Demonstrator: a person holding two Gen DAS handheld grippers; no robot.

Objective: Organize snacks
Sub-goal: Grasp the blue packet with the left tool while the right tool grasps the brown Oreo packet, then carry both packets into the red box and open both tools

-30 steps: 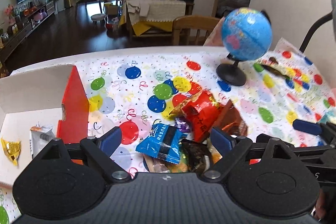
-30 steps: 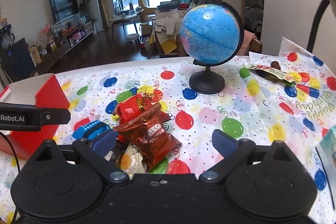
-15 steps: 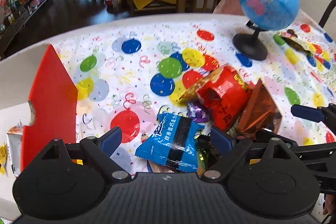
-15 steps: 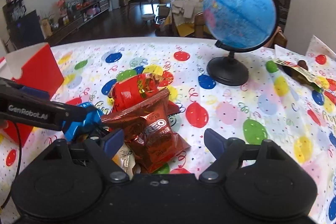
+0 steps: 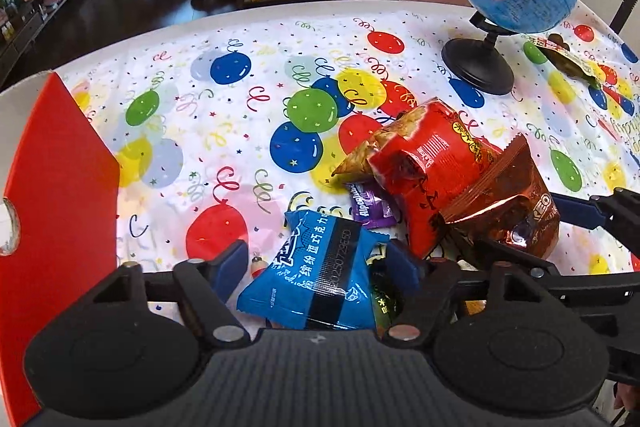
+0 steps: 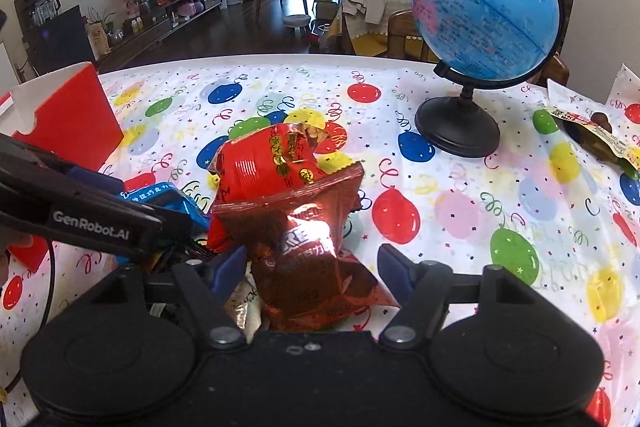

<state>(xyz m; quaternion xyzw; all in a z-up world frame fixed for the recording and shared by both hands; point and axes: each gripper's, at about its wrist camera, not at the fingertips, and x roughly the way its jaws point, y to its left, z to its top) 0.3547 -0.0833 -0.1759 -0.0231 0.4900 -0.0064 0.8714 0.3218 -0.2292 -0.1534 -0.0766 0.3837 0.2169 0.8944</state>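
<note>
Snack pile sits mid-table on the balloon-print tablecloth [image 5: 240, 99]. Blue chocolate packet [image 5: 316, 271] lies at the near edge of the pile, between the fingers of the left gripper [image 5: 318, 261]; jaws closing, the right pad looks at or very near the packet's edge, the left pad apart from it, so no grip yet. Brown foil Oreo bag [image 6: 308, 259] leans on the red snack bag [image 6: 272, 167] just behind it, at 12 o'clock from the right gripper [image 6: 310, 265]; that gripper's jaws are also closing with the bag's lower half between them, left pad close to the foil, right pad clearly apart. Small purple candy wrapper [image 5: 368, 205] is tucked under the red bag's front edge; more wrappers half hidden beneath, too covered to name. Red cardboard box [image 5: 52, 187] stands open at 9 o'clock from the pile, near the table's left edge, the likely drop place. Globe on black stand [image 6: 480, 23] at 1 o'clock, well apart from the pile; a dark, yellow-labelled packet [image 6: 600, 143] lies alone at 3 o'clock. Step in hand, as I judge: a double pick, one packet per gripper. Next move calls for finishing both closures without the foil slipping, then lifting straight up before swinging toward the box.
</note>
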